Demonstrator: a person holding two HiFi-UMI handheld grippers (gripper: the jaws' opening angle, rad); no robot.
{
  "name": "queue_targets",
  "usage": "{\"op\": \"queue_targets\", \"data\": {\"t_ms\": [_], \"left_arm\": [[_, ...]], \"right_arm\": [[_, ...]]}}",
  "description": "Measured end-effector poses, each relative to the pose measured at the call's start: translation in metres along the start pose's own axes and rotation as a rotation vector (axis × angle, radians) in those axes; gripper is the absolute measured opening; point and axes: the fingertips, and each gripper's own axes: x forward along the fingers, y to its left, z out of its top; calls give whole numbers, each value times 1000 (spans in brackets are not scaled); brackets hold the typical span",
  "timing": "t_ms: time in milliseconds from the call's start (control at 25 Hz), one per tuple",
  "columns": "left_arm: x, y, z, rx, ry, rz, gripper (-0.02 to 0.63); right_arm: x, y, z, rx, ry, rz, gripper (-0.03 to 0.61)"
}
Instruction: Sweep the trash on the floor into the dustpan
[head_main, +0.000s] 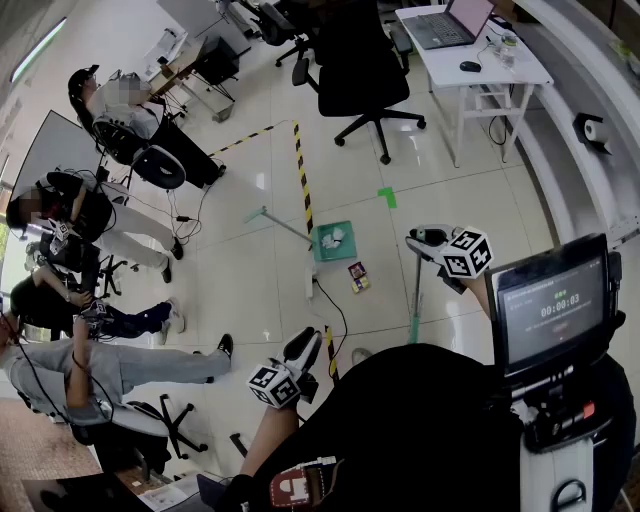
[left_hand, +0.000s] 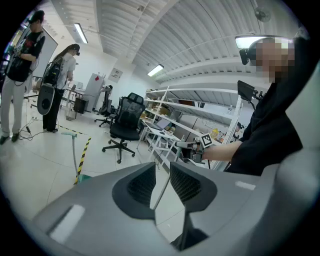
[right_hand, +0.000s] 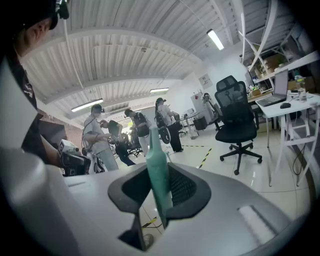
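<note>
A green dustpan (head_main: 330, 243) with a long handle (head_main: 272, 219) sits on the white floor and holds a scrap of white paper. A small dark packet (head_main: 358, 276) lies just in front of it. My right gripper (head_main: 423, 240) is shut on the top of the green broom handle (head_main: 415, 292), which fills its jaws (right_hand: 156, 180). My left gripper (head_main: 304, 347) hangs low over the floor, open a little with nothing in it (left_hand: 161, 172). Through that gap I see the thin broom pole (left_hand: 161, 186). The dustpan (left_hand: 82, 176) stands off to its left.
Black-and-yellow floor tape (head_main: 302, 175) runs toward the dustpan. A white power strip (head_main: 311, 285) and a black cable (head_main: 338, 312) lie beside it. A black office chair (head_main: 362, 80) and a white desk (head_main: 470, 55) stand beyond. Several people (head_main: 110, 225) sit at left.
</note>
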Motion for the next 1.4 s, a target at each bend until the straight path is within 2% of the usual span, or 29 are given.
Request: {"op": "queue_targets", "data": {"t_ms": [280, 520, 680, 800, 960, 1080, 1240, 1400], "left_arm": [[-4, 41, 25, -29, -39, -42, 92], [-13, 132, 6, -108, -45, -110, 92], [-34, 208, 18, -111, -52, -168, 92], [-62, 263, 27, -115, -67, -176, 92], [-96, 310, 36, -132, -99, -136, 91], [-117, 329, 31, -154, -129, -77, 91], [-131, 340, 22, -202, -133, 19, 91], [-119, 331, 14, -238, -122, 111, 91]], "right_arm": [[49, 19, 38, -5, 14, -16, 74], [131, 30, 55, -8, 64, -71, 72], [212, 47, 64, -11, 107, -111, 72], [275, 67, 69, -11, 155, -125, 72], [341, 81, 67, -10, 224, -115, 72], [380, 91, 66, -46, 265, -70, 72], [437, 107, 72, -145, 315, 67, 72], [475, 104, 74, -213, 329, 205, 72]]}}
